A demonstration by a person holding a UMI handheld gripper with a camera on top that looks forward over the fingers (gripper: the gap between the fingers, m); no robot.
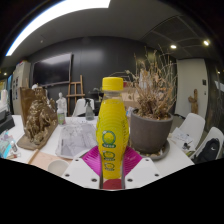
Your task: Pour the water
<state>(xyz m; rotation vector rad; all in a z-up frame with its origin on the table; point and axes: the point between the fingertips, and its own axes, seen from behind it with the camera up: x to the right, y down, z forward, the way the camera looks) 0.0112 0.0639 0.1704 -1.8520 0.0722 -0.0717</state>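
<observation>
A yellow bottle (112, 130) with a yellow cap and green label marks stands upright between my gripper's (112, 168) two fingers. Both pink pads (93, 160) press against its lower sides. The bottle fills the middle of the view, its base hidden down between the fingers. The white table (175, 160) lies below and behind it.
A grey pot of dried plant (152, 125) stands just right of the bottle. Left are a brown dried bunch (40, 118) and a sheet of paper (75, 138). A small clear bottle (62, 106) stands farther back. White chairs (190, 128) line the right.
</observation>
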